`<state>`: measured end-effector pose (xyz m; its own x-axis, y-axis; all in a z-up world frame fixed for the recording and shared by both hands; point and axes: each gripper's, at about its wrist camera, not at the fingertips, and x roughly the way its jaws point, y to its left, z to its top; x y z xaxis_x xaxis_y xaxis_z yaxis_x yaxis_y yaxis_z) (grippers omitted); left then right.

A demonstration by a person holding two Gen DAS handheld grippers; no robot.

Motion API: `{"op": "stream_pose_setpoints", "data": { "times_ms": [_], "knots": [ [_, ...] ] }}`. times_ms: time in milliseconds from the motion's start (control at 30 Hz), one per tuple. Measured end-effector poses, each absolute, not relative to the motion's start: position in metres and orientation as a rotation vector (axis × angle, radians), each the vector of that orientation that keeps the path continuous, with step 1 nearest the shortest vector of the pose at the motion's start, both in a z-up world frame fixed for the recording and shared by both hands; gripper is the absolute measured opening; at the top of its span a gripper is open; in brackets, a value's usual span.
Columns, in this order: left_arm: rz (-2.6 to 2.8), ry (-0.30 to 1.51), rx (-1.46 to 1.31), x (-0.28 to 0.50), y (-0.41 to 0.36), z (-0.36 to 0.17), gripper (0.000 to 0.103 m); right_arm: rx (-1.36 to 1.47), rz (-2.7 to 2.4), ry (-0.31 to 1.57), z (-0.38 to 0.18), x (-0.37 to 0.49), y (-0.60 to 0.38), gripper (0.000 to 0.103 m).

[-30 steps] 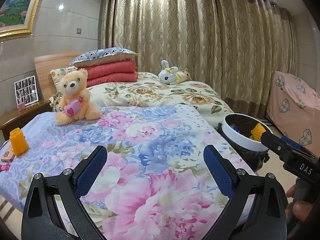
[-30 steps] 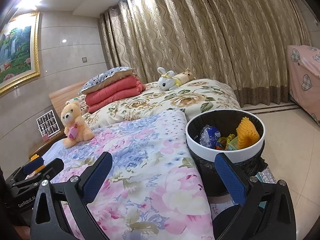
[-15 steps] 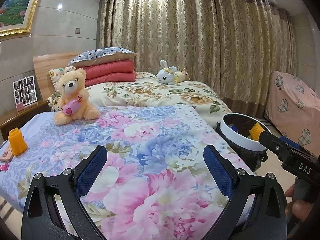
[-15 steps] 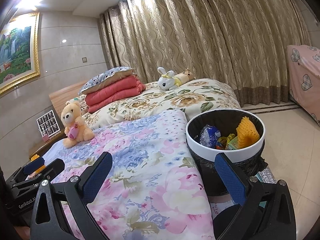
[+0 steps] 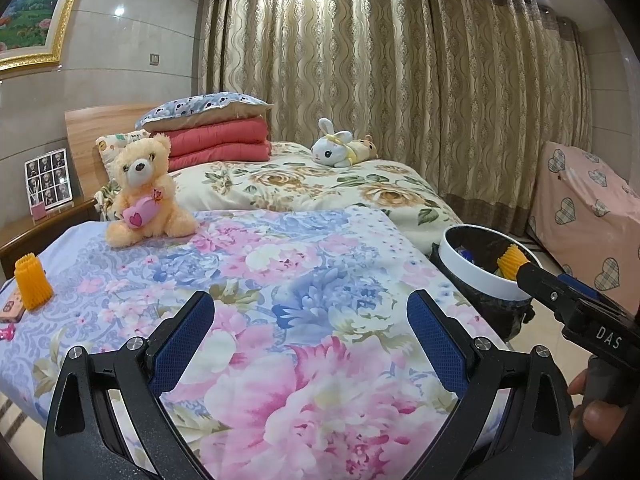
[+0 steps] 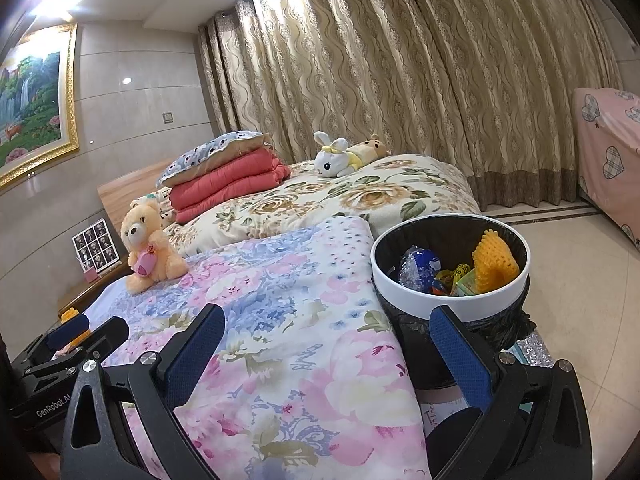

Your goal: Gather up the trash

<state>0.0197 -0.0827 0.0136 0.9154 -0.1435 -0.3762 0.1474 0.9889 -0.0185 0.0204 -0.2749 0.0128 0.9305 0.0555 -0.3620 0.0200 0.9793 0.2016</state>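
A white-rimmed trash bin [image 6: 404, 292] with a black liner stands on the floor at the bed's right side; it holds a yellow foam net [image 6: 494, 266], a blue wrapper [image 6: 416, 266] and other scraps. In the left wrist view the bin [image 5: 468, 266] shows at the right. On the floral quilt's far left stands another yellow foam net [image 5: 33, 286], upright. My left gripper [image 5: 310, 340] hovers open over the quilt with nothing in it. My right gripper [image 6: 326, 354] is open and empty, near the bin's front.
A peach teddy bear [image 5: 144, 192] sits on the quilt [image 5: 280, 272], folded red blankets [image 5: 218, 140] and a white bunny toy [image 5: 334, 152] lie behind. A small pink object [image 5: 7, 333] and a flat item [image 5: 12, 310] lie beside the left foam net. A nightstand with a photo frame [image 5: 48, 178] stands left.
The left wrist view has drifted slightly, with the foam net and teddy shifting a little left in frame. Both grippers stay open; the right view is almost unchanged.
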Motion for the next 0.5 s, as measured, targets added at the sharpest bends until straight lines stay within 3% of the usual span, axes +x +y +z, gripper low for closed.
{"op": "stream_pose_setpoints", "data": {
  "times_ms": [500],
  "knots": [
    [-0.153, 0.388, 0.01, 0.0203, -0.0836, 0.0124, 0.099, 0.205, 0.022, 0.375, 0.0127, 0.0219, -0.2745, 0.103]
  ]
}}
